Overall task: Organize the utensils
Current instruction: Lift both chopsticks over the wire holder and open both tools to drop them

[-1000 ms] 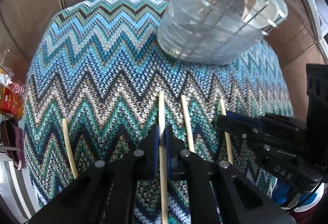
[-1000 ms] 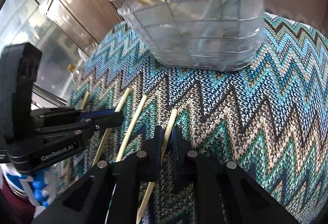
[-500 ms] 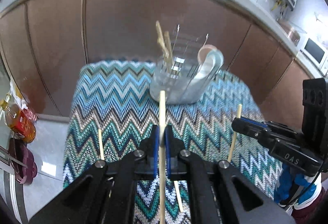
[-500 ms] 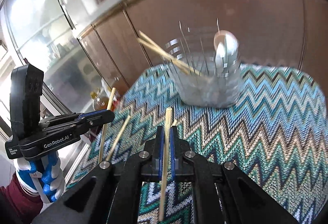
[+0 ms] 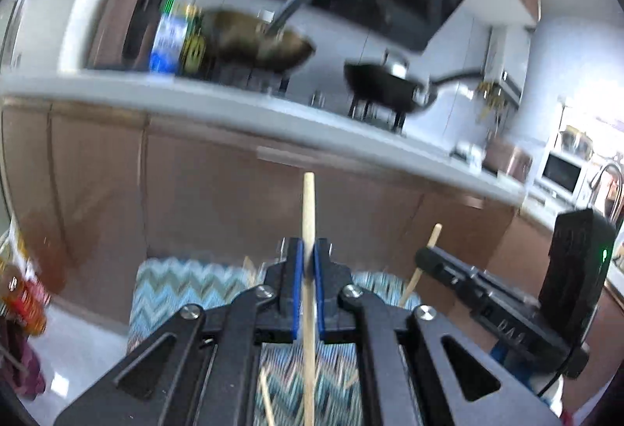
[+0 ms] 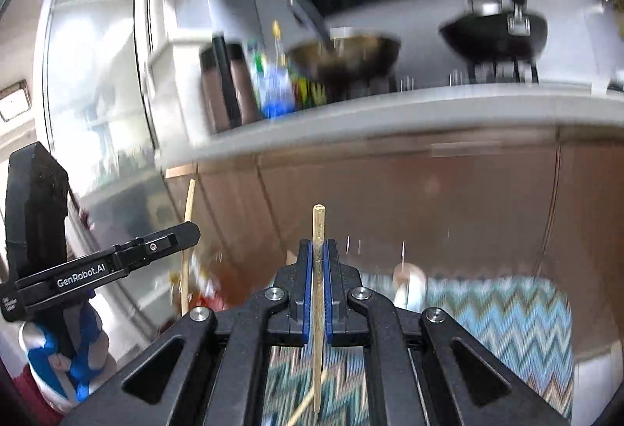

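Chopstick (image 5: pixel 308 215): pale, slim, upright, pinched by left gripper (image 5: pixel 307 262); second chopstick (image 6: pixel 318 227) pinched by right gripper (image 6: pixel 319 262).

A: The zigzag cloth (image 5: pixel 183 281) shows only in patches; the left gripper (image 5: pixel 307 262) covers its middle, and the weave there is smeared.

B: Same on the other side. The right gripper (image 6: pixel 319 258) hides most of the utensil basket (image 6: pixel 405 289) on that cloth; 1 pale, blurred shape pokes out, and I cannot tell what it is.

A: The chopstick (image 5: pixel 308 215) pinched above the cloth runs off the bottom edge, so its lower end is cut.

B: The bottles (image 6: pixel 273 91) on the counter above the cloth are streaked; the labels are unreadable.

A: And the loose sticks (image 5: pixel 267 396) on the cloth are too blurred to count.
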`<action>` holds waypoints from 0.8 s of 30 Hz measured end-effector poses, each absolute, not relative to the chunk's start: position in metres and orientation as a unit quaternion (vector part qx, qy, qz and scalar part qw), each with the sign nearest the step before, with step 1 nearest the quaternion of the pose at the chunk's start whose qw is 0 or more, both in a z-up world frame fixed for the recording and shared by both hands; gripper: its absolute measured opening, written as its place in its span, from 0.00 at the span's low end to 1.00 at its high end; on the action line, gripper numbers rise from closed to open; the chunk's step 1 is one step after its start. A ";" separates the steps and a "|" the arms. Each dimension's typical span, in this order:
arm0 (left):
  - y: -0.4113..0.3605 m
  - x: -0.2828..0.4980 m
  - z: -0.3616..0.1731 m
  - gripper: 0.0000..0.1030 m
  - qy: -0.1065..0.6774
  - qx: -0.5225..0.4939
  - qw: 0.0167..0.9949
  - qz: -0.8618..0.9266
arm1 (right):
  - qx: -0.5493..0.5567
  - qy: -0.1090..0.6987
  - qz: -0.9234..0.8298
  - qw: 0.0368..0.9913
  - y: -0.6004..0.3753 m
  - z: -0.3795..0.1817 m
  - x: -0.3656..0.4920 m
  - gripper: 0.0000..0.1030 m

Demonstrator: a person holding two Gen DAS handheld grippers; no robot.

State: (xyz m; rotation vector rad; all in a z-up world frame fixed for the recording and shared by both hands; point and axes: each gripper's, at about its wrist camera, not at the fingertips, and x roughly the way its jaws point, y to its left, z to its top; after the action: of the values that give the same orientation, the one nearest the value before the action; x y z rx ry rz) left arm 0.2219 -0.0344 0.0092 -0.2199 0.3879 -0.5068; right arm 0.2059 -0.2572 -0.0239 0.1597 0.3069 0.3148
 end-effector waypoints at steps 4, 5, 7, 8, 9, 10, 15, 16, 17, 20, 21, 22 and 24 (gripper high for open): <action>-0.053 0.250 0.027 0.05 0.128 -0.108 0.958 -0.234 | 0.065 0.097 0.144 0.983 -0.255 -0.008 0.233 0.05; -0.059 0.260 0.028 0.05 0.110 -0.109 0.962 -0.227 | 0.063 0.088 0.142 0.984 -0.255 -0.007 0.240 0.05; -0.067 0.274 0.029 0.05 0.094 -0.110 0.966 -0.215 | 0.060 0.074 0.140 0.986 -0.256 -0.009 0.258 0.05; -0.072 0.286 0.027 0.05 0.085 -0.107 0.969 -0.207 | 0.062 0.071 0.142 0.985 -0.258 -0.010 0.265 0.05; -0.074 0.292 0.024 0.05 0.082 -0.105 0.970 -0.202 | 0.064 0.069 0.143 0.985 -0.260 -0.013 0.272 0.05; -0.078 0.304 0.019 0.05 0.079 -0.101 0.973 -0.193 | 0.064 0.068 0.143 0.985 -0.260 -0.016 0.278 0.05; -0.085 0.337 -0.008 0.05 0.084 -0.111 0.976 -0.169 | 0.061 0.066 0.147 0.985 -0.261 -0.033 0.304 0.05; -0.087 0.343 -0.014 0.05 0.085 -0.113 0.976 -0.165 | 0.058 0.068 0.146 0.985 -0.260 -0.038 0.306 0.05; -0.090 0.348 -0.021 0.05 0.087 -0.113 0.977 -0.161 | 0.055 0.069 0.145 0.985 -0.260 -0.042 0.308 0.05; -0.094 0.355 -0.042 0.05 0.086 -0.111 0.979 -0.149 | 0.045 0.078 0.142 0.986 -0.256 -0.056 0.314 0.05; -0.096 0.356 -0.046 0.05 0.086 -0.110 0.979 -0.146 | 0.044 0.082 0.143 0.985 -0.255 -0.061 0.314 0.05; -0.098 0.357 -0.052 0.05 0.087 -0.110 0.980 -0.144 | 0.041 0.085 0.142 0.985 -0.254 -0.066 0.314 0.05; -0.098 0.357 -0.063 0.05 0.087 -0.110 0.981 -0.136 | 0.036 0.090 0.136 0.986 -0.253 -0.076 0.313 0.05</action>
State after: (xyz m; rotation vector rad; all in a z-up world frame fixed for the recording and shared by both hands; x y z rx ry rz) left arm 0.3573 -0.0975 -0.0635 -0.2217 0.1751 -0.2735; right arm 0.3130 -0.2528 -0.0761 0.0723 0.1818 0.2737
